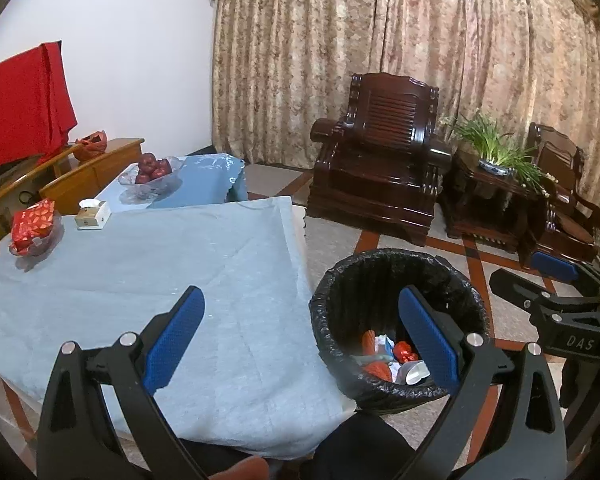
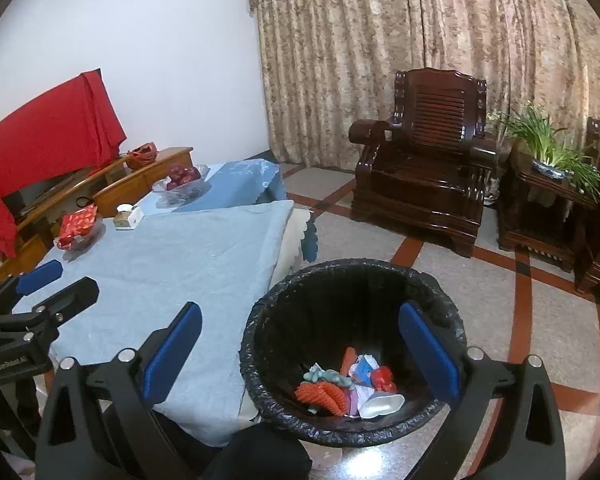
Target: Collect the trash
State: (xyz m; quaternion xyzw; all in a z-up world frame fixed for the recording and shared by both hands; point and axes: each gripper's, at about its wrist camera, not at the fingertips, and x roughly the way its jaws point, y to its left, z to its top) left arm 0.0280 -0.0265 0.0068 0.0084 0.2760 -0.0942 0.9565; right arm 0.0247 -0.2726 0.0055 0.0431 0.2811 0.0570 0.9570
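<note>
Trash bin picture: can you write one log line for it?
left gripper: open, empty | right gripper: open, empty | trash bin: holds trash

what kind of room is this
Most likely a home living room: a carved wooden armchair, floor-length curtains, a potted plant on a side table, and a cloth-covered table with fruit.

The near stretch of the table (image 1: pixel 180 272) is lying bare; the bin (image 2: pixel 260 320) is standing open-mouthed beside it (bowls (image 1: pixel 34 240) crowding the far edge).

Upright on the floor beside the desk: black-lined trash bin (image 2: pixel 352 360), holding crumpled wrappers (image 2: pixel 352 384) at bottom.
</note>
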